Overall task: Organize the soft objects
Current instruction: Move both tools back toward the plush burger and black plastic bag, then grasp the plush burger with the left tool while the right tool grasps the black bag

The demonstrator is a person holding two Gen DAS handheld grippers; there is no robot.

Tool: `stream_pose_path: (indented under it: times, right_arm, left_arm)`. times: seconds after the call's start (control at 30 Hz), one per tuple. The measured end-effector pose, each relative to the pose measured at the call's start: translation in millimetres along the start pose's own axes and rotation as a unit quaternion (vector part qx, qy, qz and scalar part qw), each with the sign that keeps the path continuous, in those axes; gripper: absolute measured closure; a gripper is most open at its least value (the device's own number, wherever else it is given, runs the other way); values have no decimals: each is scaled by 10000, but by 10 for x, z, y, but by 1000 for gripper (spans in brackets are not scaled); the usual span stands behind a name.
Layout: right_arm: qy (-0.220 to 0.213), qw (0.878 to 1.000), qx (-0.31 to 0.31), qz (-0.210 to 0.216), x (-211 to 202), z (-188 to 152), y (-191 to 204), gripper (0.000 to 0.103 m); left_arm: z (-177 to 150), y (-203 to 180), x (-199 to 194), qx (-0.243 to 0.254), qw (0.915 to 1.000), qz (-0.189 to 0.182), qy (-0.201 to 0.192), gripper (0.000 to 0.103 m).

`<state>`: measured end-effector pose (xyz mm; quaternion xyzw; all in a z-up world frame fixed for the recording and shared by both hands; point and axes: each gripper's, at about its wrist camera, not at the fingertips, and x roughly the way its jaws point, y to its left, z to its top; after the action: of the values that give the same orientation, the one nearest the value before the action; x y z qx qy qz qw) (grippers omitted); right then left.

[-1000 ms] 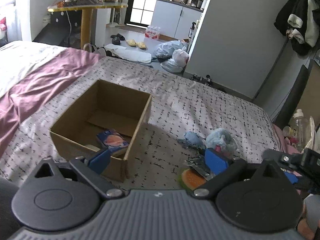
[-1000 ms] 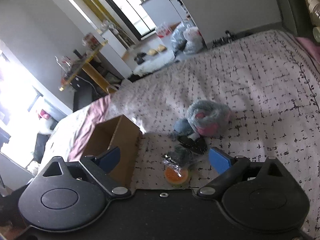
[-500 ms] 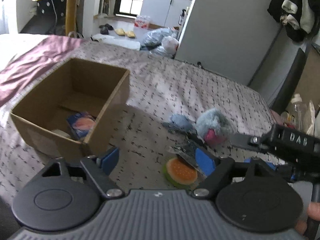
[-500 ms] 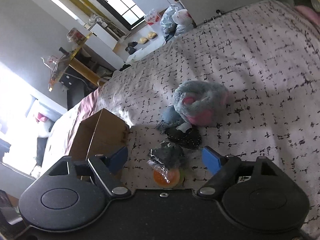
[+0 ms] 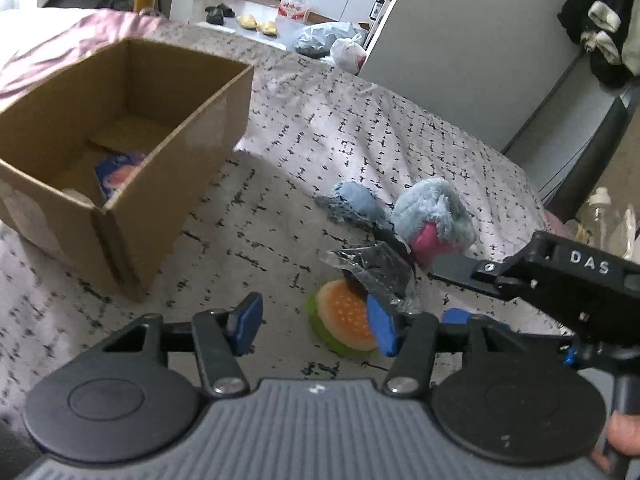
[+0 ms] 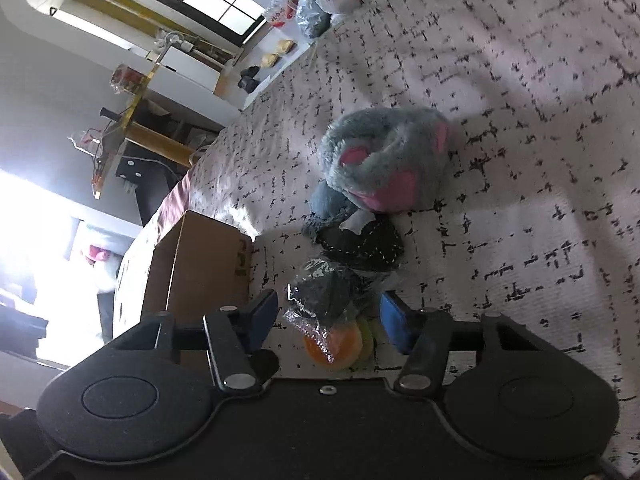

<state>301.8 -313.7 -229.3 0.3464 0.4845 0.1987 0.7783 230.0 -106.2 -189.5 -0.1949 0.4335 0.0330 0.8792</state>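
A pile of soft objects lies on the patterned bedspread: a grey and pink plush (image 5: 434, 220) (image 6: 386, 160), a blue-grey cloth (image 5: 352, 202), a dark item in clear wrap (image 5: 378, 268) (image 6: 326, 290) and a burger-shaped toy (image 5: 344, 322) (image 6: 340, 344). An open cardboard box (image 5: 168, 148) (image 6: 196, 264) stands left of the pile, with a blue packet (image 5: 118, 170) inside. My left gripper (image 5: 314, 326) is open, just before the burger toy. My right gripper (image 6: 328, 316) is open, its fingers either side of the wrapped item and burger toy; it also shows in the left wrist view (image 5: 552, 276).
The bed (image 5: 400, 128) ends at a grey wall on the right. A purple blanket (image 5: 60, 40) lies behind the box. Bags, slippers and a yellow table (image 6: 132, 120) stand on the floor beyond the bed. Bottles (image 5: 600, 208) sit at the right edge.
Both grippers have moved forward and down toward the pile. The right gripper has come in over the wrapped item and burger toy. Both stay open.
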Motion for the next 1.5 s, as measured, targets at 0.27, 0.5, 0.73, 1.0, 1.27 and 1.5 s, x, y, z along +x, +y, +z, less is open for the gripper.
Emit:
stream_pose_path:
  times: [0.27,0.5,0.73,1.0,1.27,1.5]
  right_arm:
    - [311,9992,178,183,220,1,-12,64]
    - [374,9993,37,74,229,-27,27,92]
    - [50,9998,117,-164,27,-42,-23,94]
    - [-174,9975,249,-633,-99,-59,-139,94]
    - [103,9978,343,-550,80,-26,-139,48]
    - [219,9978,509,-358,242,20,-168,30]
  left_arm:
    - [-4,-8,131,35,9999,-84,138,50]
    - [10,-20,204,94,9996,-104,239,50]
    - [15,-107,259,209,9992,-201,286,50]
    - [-54,-179,523,333,9970,-243,649,49]
    - [-46,-178,645,448,9960,-332,697,61]
    - [-30,-98,656,432,9954,-481,704,70]
